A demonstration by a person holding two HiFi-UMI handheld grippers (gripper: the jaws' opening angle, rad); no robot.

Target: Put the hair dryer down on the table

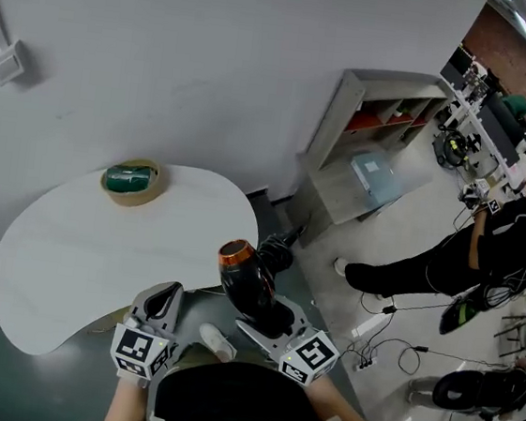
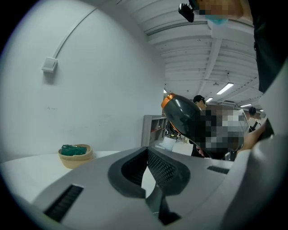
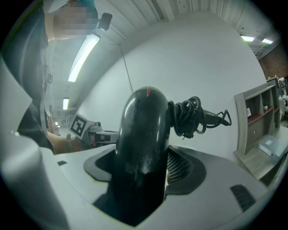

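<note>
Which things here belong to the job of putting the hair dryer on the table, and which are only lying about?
For the job:
- hair dryer, clamped in the right gripper
- white table, where it should go

Only lying about:
- bowl on the table, with a green thing in it
- grey shelf by the wall

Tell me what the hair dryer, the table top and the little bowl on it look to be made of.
The hair dryer looks like hard black plastic, glossy, with bright highlights on its shell. The table top is white and matte with faint streaks, probably laminate or painted board. The bowl is tan, dull and thick-walled. It may be wood, bamboo or wicker, but it is too small to tell.
</note>
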